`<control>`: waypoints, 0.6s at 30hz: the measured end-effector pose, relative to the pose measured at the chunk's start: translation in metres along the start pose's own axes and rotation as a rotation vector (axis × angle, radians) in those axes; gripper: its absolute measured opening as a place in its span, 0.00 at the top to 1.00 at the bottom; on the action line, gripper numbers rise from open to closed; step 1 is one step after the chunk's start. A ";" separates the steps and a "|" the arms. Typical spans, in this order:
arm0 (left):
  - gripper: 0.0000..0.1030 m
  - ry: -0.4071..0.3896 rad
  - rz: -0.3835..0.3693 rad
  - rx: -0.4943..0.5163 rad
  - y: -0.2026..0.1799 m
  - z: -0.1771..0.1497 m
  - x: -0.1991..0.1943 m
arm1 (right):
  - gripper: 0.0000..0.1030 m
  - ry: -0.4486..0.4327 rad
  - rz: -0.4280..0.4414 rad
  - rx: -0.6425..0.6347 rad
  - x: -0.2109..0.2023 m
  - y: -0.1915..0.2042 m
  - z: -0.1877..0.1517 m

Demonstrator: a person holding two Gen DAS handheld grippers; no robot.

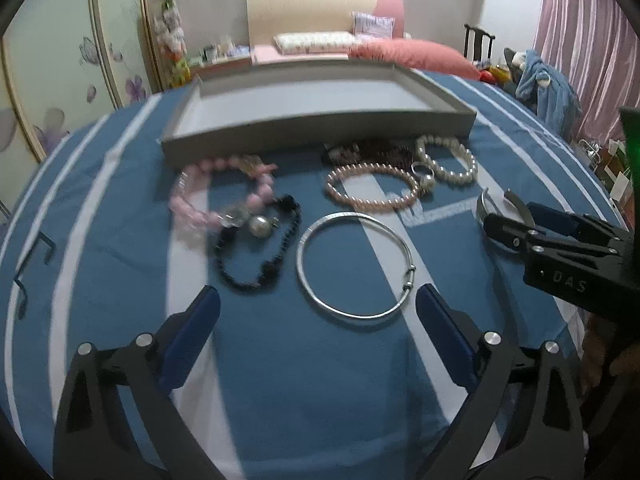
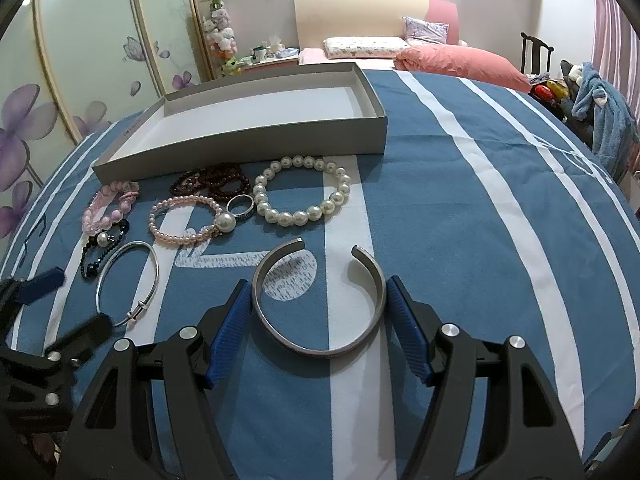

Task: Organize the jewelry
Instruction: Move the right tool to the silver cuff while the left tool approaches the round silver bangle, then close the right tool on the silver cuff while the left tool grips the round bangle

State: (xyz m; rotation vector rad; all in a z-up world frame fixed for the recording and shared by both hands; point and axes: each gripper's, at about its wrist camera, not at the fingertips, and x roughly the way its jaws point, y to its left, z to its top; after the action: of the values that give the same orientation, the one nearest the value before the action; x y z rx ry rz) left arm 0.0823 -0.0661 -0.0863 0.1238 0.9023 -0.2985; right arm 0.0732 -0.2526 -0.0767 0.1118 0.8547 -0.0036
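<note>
Low in the right wrist view, the right gripper (image 2: 316, 296) has its two blue ribbed pads (image 2: 232, 332) pressed against the outer sides of an open-ended dark metal cuff bracelet (image 2: 320, 344), clamping it where it lies on the blue bedspread with white stripes (image 2: 460, 240).

At the bottom of the left wrist view, the left gripper (image 1: 318, 300) stands released, jaws wide apart, with a thin silver bangle with a sliding clasp (image 1: 356, 264) lying between and just beyond its tips, untouched.

Further up the right wrist view, left of centre, lie a black beaded bracelet (image 2: 98, 256), a pink bead bracelet (image 2: 108, 208), a small-pearl pink bracelet with one big pearl (image 2: 188, 220), a silver ring (image 2: 241, 207) and dark red beads (image 2: 212, 182); a large white pearl bracelet (image 2: 302, 190) sits mid-frame.

Beyond them, in the upper left, stands a shallow grey cardboard box with a white inside (image 2: 240, 148). Pink pillows (image 2: 460, 64) lie at the top.
</note>
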 end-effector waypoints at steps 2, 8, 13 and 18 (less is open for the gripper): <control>0.07 0.018 -0.008 -0.005 -0.002 0.002 0.004 | 0.34 -0.002 0.006 0.004 0.000 -0.002 0.000; 0.07 0.042 0.014 -0.008 -0.011 0.011 0.020 | 0.34 -0.004 0.008 0.002 0.002 -0.004 0.002; 0.12 0.034 0.046 -0.015 -0.012 0.020 0.026 | 0.34 -0.002 0.007 -0.011 0.003 -0.002 0.001; 0.34 0.020 0.055 -0.015 -0.003 0.020 0.020 | 0.34 0.007 0.021 -0.048 0.003 0.008 -0.001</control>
State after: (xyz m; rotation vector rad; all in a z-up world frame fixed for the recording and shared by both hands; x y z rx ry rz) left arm 0.1077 -0.0776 -0.0897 0.1379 0.9189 -0.2401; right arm 0.0754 -0.2444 -0.0789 0.0763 0.8599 0.0369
